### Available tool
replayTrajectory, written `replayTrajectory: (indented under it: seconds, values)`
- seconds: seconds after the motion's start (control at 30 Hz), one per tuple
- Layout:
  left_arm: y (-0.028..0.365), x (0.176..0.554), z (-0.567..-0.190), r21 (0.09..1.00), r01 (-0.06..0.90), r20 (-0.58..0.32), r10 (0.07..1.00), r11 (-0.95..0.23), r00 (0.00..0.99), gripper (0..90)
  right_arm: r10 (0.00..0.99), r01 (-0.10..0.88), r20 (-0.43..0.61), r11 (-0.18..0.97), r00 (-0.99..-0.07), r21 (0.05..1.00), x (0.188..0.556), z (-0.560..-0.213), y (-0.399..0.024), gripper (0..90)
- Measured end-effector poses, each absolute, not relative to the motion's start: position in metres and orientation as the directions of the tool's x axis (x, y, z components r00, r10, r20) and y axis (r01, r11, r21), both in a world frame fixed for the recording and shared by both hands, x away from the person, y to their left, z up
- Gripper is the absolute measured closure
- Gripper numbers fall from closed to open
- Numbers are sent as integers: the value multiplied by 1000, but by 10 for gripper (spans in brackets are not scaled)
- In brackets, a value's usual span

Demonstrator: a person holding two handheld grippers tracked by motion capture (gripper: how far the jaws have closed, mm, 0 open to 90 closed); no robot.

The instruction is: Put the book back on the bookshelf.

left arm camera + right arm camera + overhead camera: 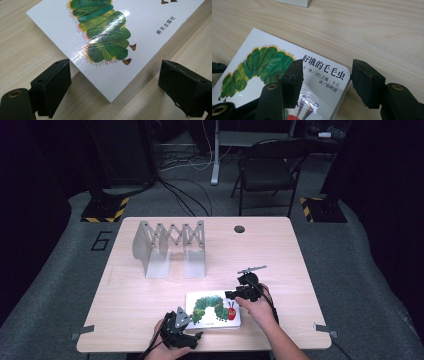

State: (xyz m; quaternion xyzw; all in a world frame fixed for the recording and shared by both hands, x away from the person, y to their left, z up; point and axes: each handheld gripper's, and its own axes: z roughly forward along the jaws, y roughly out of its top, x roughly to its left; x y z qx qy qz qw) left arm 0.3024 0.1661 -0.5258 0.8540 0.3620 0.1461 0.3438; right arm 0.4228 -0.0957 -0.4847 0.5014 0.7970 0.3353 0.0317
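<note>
I'm bracketing the caterpillar book [214, 309] lying flat at the table's [150, 295] six o'clock, my left gripper [113, 85] gaping around its seven o'clock corner, my right gripper [325, 80] astride its two o'clock corner, unclamped; next, I'd judge, comes pinching and lifting

book [105, 37] — far end cut off | right gripper [325, 82] partly covers cover — red head perhaps

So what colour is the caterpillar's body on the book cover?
Green, in several shades, on the white book; the left gripper view shows it best.
</note>
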Motion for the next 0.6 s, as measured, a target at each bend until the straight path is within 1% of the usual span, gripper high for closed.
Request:
replayTrajectory:
  seconds: [0.13,0.27,0.37,0.5,0.57,0.6]
  values:
    - [163,302,-528,697,514,14,726,-500,688,80,817,779,295,268,-496,567,422,-484,-98,430]
    - [160,303,-529,694,517,17,728,-502,685,2,812,780,312,253,-493,572,422,-483,-100,432]
    - [157,303,-530,698,525,11,741,-487,672,0,811,774,309,253,-497,580,421,-481,-100,432]
    - [158,305,-530,699,524,16,743,-487,669,0,814,785,327,232,-480,574,417,-475,-100,434]
    - [157,306,-530,702,532,9,752,-474,659,0,805,762,317,237,-501,603,417,-472,-100,434]
    - [157,306,-530,702,532,9,752,-474,659,0,805,762,317,237,-501,603,417,-472,-100,434]
